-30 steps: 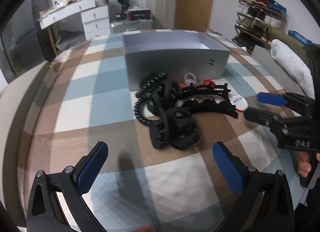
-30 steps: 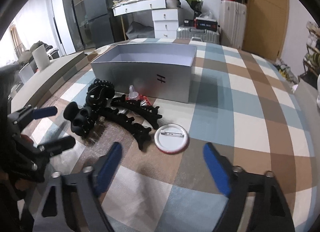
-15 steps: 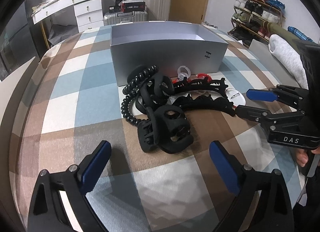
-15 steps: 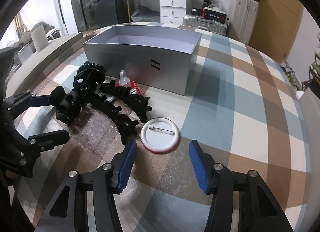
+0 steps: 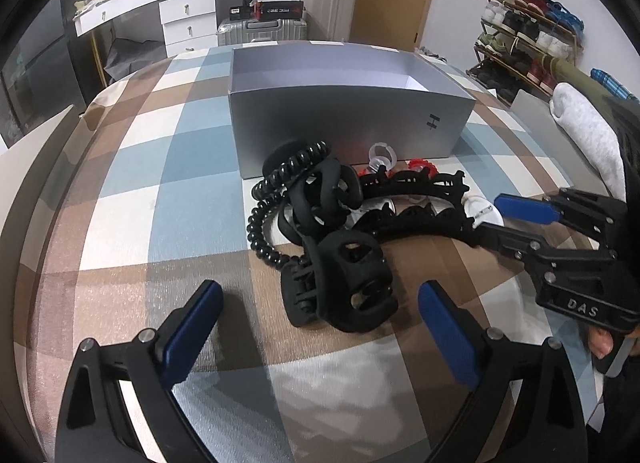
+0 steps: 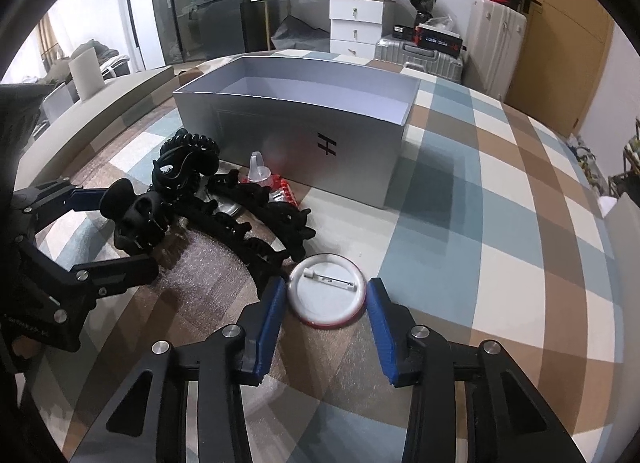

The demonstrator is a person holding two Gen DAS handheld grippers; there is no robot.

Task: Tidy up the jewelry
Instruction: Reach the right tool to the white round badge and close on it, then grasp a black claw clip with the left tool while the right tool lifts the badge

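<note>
Badge (image 6: 327, 290) x1 betw. right hand-held gripper (image 6: 327, 313) fingers; box (image 6: 312, 135) x1.

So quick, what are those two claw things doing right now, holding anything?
Left gripper: open, holding nothing, in front of the black hair claw.
Right gripper: open, straddling the round pin badge, not yet clamped.

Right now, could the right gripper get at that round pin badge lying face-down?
Probably yes: the right gripper is open with its pads either side of the pin badge, nothing between them; the toothed black hair clip only borders the left pad.
</note>
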